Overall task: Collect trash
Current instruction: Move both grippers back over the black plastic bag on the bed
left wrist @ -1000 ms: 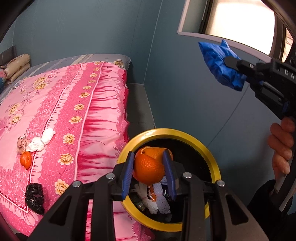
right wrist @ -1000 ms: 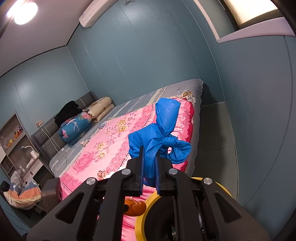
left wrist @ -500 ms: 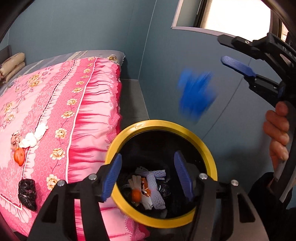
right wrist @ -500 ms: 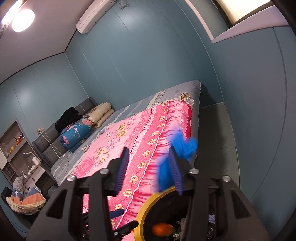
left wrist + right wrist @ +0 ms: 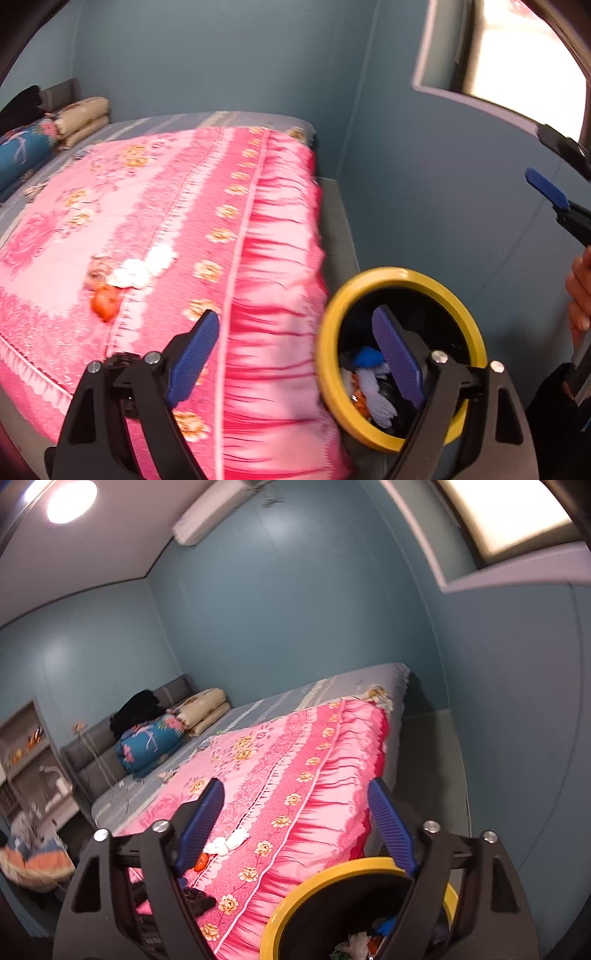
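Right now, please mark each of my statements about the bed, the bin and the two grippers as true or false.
1. Both grippers hold nothing. True: the left gripper and the right gripper have just been opening, with nothing between the jaws.
2. The bin has a red rim. False: it is yellow.
3. A blue bag lies inside the bin. True.
4. The pink bed cover has no trash on it. False: white tissue and an orange fruit lie there.

Likely a home bedroom: bed (image 5: 280, 775), pillows (image 5: 201, 710).
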The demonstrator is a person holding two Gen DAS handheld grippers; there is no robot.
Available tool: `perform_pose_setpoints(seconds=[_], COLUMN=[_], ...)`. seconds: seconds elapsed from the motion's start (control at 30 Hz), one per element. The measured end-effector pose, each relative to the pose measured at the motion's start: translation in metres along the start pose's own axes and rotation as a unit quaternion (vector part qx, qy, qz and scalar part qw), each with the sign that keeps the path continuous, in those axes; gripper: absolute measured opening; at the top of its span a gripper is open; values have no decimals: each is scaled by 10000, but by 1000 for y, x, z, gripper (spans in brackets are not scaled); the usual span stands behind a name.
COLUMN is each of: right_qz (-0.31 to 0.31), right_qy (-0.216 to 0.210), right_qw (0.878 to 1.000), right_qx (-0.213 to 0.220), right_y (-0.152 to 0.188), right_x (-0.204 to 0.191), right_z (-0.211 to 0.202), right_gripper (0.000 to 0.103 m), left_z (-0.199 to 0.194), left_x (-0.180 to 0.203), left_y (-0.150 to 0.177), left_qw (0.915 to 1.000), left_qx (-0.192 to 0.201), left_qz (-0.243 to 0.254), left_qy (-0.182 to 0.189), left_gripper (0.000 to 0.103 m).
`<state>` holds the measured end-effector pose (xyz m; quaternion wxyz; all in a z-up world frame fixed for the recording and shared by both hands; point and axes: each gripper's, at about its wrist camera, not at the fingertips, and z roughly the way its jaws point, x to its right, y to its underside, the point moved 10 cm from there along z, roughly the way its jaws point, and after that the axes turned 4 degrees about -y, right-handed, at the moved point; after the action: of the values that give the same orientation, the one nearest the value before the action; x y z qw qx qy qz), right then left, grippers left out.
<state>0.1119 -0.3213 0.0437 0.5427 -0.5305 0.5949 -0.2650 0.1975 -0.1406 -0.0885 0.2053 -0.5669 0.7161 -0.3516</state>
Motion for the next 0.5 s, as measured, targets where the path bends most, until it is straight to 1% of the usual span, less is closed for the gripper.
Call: perform_pose_setpoints(seconds=[0.17, 0.3, 0.5], right_qz=[-220, -364, -569], right_qy=[-183, -276, -380], right_qw=[9995, 9984, 9957], right_qx=[-167, -337, -619], right_y=[-2, -3, 2], right_x=[-26, -56, -87], right_z=[23, 46, 86], right_gripper=[90, 90, 92], left_z=[-14, -26, -34], left_x=[-39, -73, -123], left_y=[-10, -14, -11], left_qw=[9992, 9975, 9934], left_qx=[190, 290, 372], left_qz=[-244, -457, -764], left_qy=[-249, -454, -775], left_gripper=[85, 86, 87])
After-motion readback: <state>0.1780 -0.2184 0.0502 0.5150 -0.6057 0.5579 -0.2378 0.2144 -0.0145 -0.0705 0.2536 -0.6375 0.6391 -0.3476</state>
